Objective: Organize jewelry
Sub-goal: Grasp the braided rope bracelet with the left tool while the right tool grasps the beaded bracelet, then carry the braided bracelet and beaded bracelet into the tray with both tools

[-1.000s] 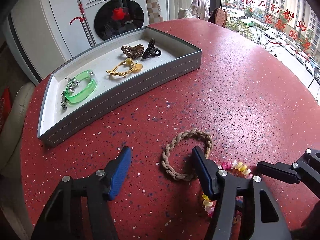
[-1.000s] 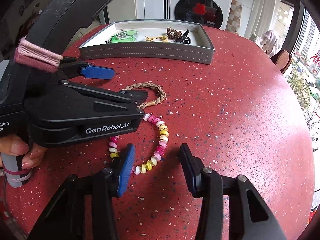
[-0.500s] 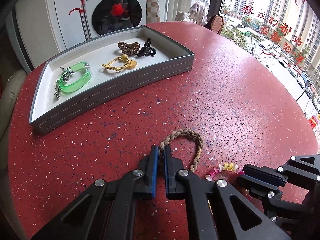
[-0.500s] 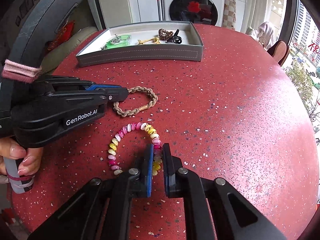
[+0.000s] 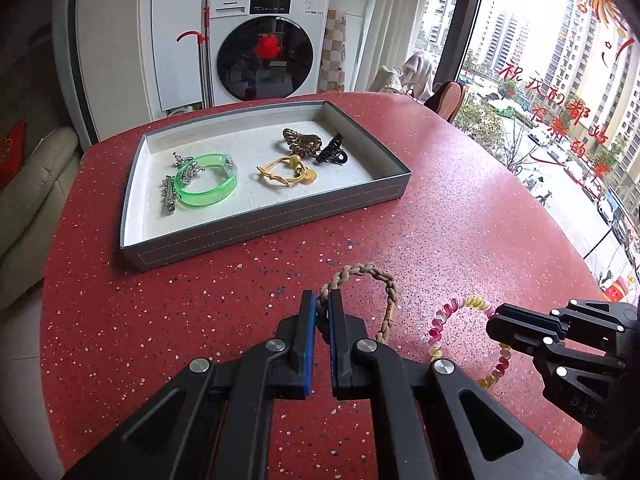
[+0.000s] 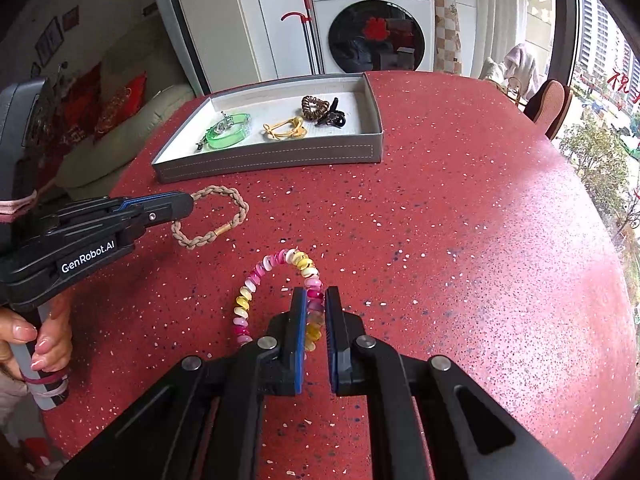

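My left gripper (image 5: 323,300) is shut on a tan braided rope bracelet (image 5: 384,280) and holds it above the red table; it also shows in the right wrist view (image 6: 224,216). My right gripper (image 6: 316,300) is shut on a pink and yellow beaded bracelet (image 6: 260,276), lifted off the table; it shows in the left wrist view (image 5: 452,312) too. A grey tray (image 5: 260,228) lies beyond, holding a green bangle (image 5: 208,186), a silver clip, a yellow hair tie (image 5: 286,170), a brown coil tie and a black claw clip.
The round red speckled table (image 5: 460,216) has its edge on the right by a window. A washing machine (image 5: 264,44) stands behind the tray. A beige sofa (image 5: 28,184) is at the left.
Both grippers went from open to shut on their bracelets, then lifted them and drew back from the table. The tray items have not moved.
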A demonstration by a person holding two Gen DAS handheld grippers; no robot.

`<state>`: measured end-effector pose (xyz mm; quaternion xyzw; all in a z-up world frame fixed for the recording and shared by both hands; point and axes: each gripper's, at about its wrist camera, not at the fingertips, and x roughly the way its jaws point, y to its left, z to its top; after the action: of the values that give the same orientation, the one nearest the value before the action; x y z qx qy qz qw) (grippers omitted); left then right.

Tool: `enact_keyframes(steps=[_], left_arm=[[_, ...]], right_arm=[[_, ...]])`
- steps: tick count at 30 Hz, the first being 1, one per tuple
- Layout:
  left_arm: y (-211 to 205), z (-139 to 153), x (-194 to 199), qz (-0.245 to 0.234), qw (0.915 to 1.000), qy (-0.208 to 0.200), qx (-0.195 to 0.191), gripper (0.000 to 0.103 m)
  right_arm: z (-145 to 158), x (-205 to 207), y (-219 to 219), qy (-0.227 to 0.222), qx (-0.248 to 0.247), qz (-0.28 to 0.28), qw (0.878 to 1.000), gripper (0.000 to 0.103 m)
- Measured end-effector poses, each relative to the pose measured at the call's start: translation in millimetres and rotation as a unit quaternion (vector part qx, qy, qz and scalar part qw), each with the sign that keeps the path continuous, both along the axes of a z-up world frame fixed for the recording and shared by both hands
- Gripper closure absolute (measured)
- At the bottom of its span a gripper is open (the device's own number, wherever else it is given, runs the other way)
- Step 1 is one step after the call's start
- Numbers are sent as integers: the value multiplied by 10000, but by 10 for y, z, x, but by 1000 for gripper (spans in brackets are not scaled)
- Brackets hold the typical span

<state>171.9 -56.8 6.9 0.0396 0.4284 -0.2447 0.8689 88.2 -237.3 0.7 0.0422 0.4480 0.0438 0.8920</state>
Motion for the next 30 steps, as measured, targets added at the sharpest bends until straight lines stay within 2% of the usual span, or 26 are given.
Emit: enact_keyframes(steps=[17,30], left_arm=[[275,170,110,509,9985,-211,-72,79],[487,238,322,1055,9940,-265,-121,79]], right_arm=[[255,321,3,-176,317,90,9993,93],[404,764,9,-233,507,145,9983,93]])
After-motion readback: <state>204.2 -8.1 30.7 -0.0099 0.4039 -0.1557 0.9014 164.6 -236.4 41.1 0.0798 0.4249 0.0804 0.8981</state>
